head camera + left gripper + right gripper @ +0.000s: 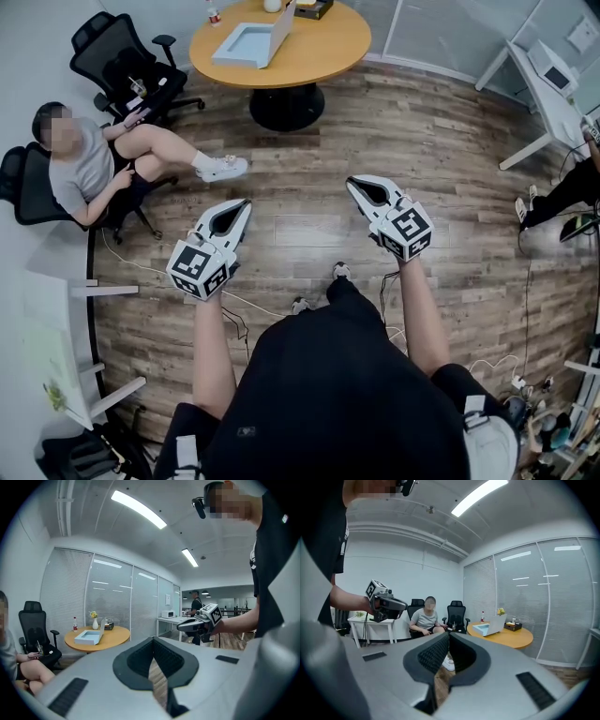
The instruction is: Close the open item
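Two grey plastic grippers with black ribbed pads are held out over the floor. The left gripper (pixel 246 202) has its jaws pressed together with nothing between them, and the right gripper (pixel 352 182) likewise shows its tips meeting on empty air. Each carries a white cube printed with black square markers (pixel 199 267). Beneath them runs a wood-plank floor (pixel 441 141) of streaked brown and grey grain, with thin cables (pixel 141 267) trailing across it. At the far side stands a round table with a smooth orange-tan wooden top (pixel 328 52) on a black pedestal foot. On it sits the open pale-blue laptop (pixel 251 39), its lid raised steeply, well apart from both grippers. Near the laptop on the tabletop are a small dark rectangular tray (pixel 513 626) whose contents are too small to make out, a white vase holding yellow flowers (pixel 95 620) and a slim bottle marked with red (pixel 74 623). Glass wall panels backed by fine horizontal blinds (pixel 112 602) stand behind the table. A seated person in a grey shirt (pixel 84 169) occupies a black mesh office chair (pixel 26 187) at the left, near a second black mesh chair (pixel 117 56), and a white table (pixel 539 103) stands at the right edge.
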